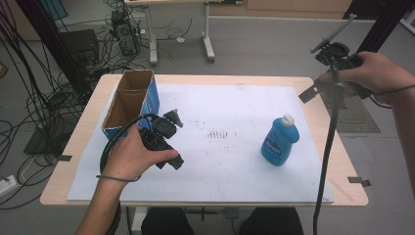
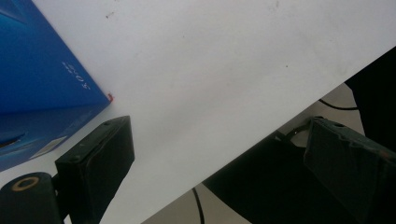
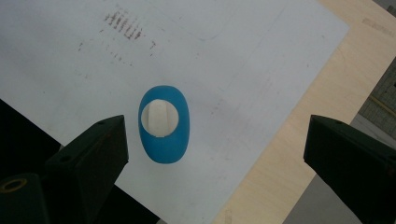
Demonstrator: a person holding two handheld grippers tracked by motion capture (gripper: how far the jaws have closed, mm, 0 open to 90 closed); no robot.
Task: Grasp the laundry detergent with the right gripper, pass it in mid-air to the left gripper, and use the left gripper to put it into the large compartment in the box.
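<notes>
A blue bottle with a white cap stands upright on the white sheet, right of centre. In the right gripper view I look straight down on the bottle, far below the wide-apart jaws. My right gripper is held high over the table's far right corner, open and empty; between its jaws lies only sheet. An open blue cardboard box stands at the far left. My left gripper hovers just right of the box, open, holding nothing.
The wooden table shows bare strips around the sheet. Dark smudges mark the sheet's middle. The right gripper's cable hangs down across the right side. Cables, black posts and another table's legs stand on the floor beyond.
</notes>
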